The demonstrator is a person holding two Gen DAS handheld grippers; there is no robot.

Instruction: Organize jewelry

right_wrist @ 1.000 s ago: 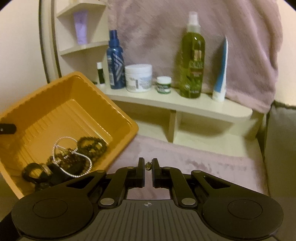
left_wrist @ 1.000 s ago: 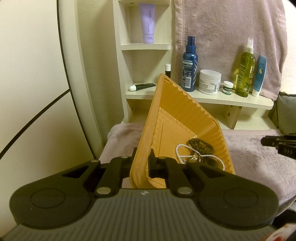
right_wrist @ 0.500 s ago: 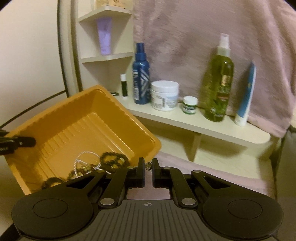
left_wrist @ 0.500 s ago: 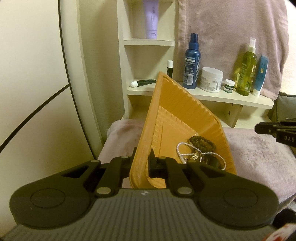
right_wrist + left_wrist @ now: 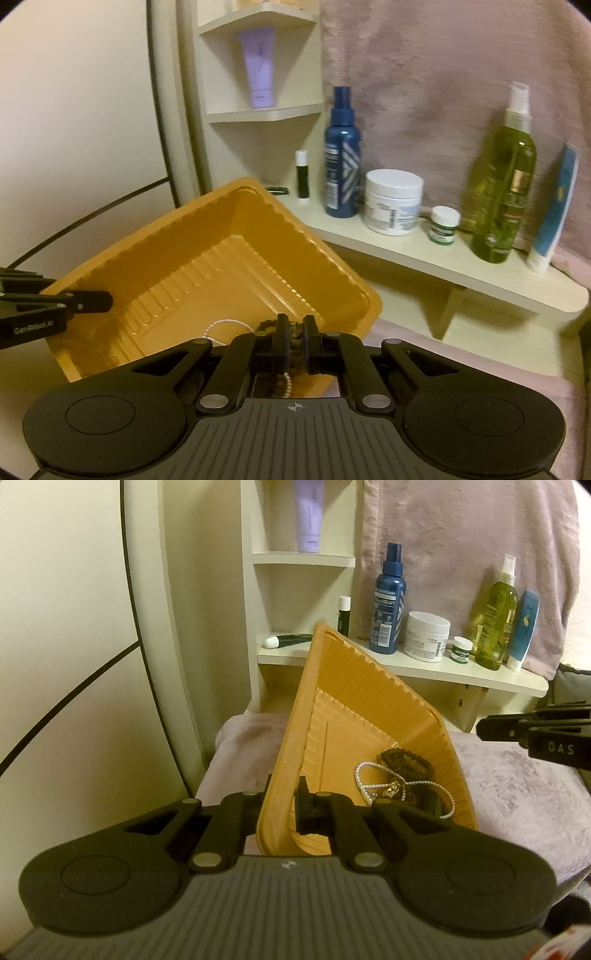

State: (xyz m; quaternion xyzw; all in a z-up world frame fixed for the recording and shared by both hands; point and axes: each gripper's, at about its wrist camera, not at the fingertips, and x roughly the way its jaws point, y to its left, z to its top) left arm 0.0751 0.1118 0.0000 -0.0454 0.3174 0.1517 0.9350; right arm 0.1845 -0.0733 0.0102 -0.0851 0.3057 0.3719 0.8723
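Note:
An orange ribbed plastic tray (image 5: 354, 686) is tilted up on one side, and my left gripper (image 5: 284, 801) is shut on its near rim. In the tray's low corner lie a pearl-like bead chain (image 5: 364, 779) and dark bead bracelets (image 5: 404, 762). My right gripper (image 5: 294, 328) is shut on a small metallic jewelry piece (image 5: 295, 328), over the tray's (image 5: 207, 236) near right edge. In the left wrist view the right gripper (image 5: 535, 727) reaches in from the right, level with the tray's far rim. The left gripper (image 5: 74, 301) shows at the tray's left side.
A cream shelf (image 5: 461, 269) behind holds a blue spray bottle (image 5: 341, 155), a white jar (image 5: 393, 201), a small green jar (image 5: 445, 225), a green spray bottle (image 5: 504, 184) and a blue tube (image 5: 554, 206). A lavender tube (image 5: 308, 513) stands higher up. Pink fleece (image 5: 517, 794) covers the surface.
My right gripper has moved left towards the tray, still shut on the small piece. The left gripper keeps its hold on the tilted tray and has hardly moved.

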